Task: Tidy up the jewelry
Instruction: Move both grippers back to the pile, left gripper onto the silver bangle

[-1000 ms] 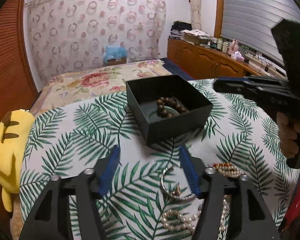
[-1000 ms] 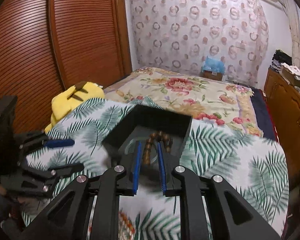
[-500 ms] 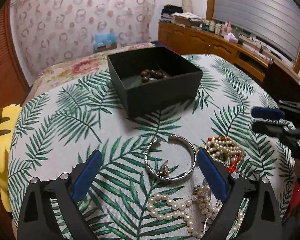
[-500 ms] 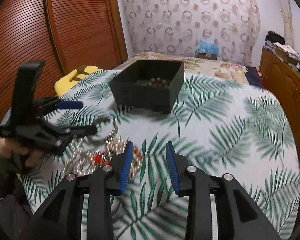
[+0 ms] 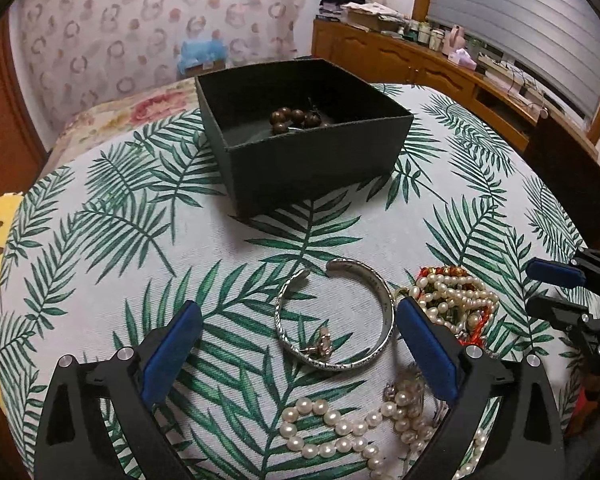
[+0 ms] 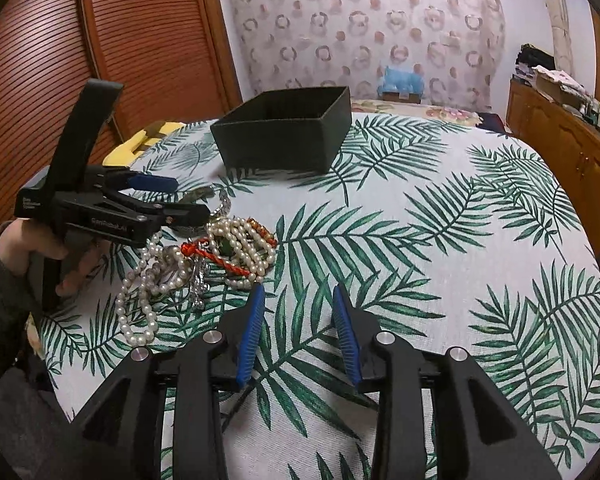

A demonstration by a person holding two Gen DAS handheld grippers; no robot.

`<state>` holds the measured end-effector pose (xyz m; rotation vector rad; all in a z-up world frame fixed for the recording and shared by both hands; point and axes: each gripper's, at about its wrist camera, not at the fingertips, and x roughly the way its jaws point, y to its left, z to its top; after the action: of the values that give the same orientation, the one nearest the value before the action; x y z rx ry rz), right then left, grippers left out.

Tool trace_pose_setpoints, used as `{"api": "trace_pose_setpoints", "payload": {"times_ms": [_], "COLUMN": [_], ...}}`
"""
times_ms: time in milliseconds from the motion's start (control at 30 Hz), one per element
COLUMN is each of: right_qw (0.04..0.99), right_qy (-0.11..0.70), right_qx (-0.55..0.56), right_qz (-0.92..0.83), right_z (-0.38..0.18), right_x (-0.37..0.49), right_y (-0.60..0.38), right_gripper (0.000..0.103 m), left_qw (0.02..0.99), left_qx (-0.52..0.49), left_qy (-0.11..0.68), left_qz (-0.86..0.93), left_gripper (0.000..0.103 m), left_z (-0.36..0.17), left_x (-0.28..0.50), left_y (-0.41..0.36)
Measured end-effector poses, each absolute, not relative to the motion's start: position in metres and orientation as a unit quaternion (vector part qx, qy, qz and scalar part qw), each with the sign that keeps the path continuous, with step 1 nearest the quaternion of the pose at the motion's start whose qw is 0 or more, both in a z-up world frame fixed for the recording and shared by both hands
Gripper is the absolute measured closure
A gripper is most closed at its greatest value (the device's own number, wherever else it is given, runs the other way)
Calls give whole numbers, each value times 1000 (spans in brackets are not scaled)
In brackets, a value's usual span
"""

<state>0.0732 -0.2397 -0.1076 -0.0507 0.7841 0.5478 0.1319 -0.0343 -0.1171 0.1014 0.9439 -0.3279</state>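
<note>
Hovering low over the round counter (image 5: 220, 248) with its palm-leaf cloth, the left tongs (image 5: 298, 318) stand wide apart and hold nothing; between their blue pads lies the open silver cuff bangle (image 5: 336, 320), with a small gold ring (image 5: 322, 346) resting just inside its curve. The right tongs (image 6: 298, 316) are only partly open, also holding nothing, and hang above bare cloth just beside the tangled heap of white pearl strands and red cord (image 6: 216, 256). Farther back stands the dark green square box (image 5: 312, 160), where a brown wooden bead bracelet (image 5: 296, 118) already lies. The step in hand seems to be the pickup of the bangle (most pieces are not yet sorted). The next move probably calls for lowering the left tongs and closing them across the thin metal band, without catching the ring or the pearls (image 5: 332, 424) near the right pad.
</note>
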Motion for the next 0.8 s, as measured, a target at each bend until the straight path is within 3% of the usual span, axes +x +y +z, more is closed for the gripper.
{"api": "trace_pose_setpoints", "payload": {"times_ms": [333, 367, 433, 467, 800], "right_qw": [888, 888, 888, 888, 887], "right_qy": [374, 374, 374, 374, 376], "right_qx": [-23, -23, -24, -24, -24], "right_qz": [266, 265, 266, 266, 268], "right_z": [-108, -108, -108, -108, -109], "right_x": [71, 71, 71, 72, 72], "right_y": [-240, -240, -241, -241, -240], "right_gripper": [65, 65, 65, 65, 65], "left_qw": [875, 875, 876, 873, 876], "left_qx": [56, 57, 54, 60, 97], "left_qy": [454, 452, 447, 451, 444], "left_qz": [-161, -163, -174, -176, -162], "left_gripper": [9, 13, 30, 44, 45], "left_z": [-116, -115, -112, -113, -116], "left_x": [134, 134, 132, 132, 127], "left_y": [-45, -46, -46, -48, -56]}}
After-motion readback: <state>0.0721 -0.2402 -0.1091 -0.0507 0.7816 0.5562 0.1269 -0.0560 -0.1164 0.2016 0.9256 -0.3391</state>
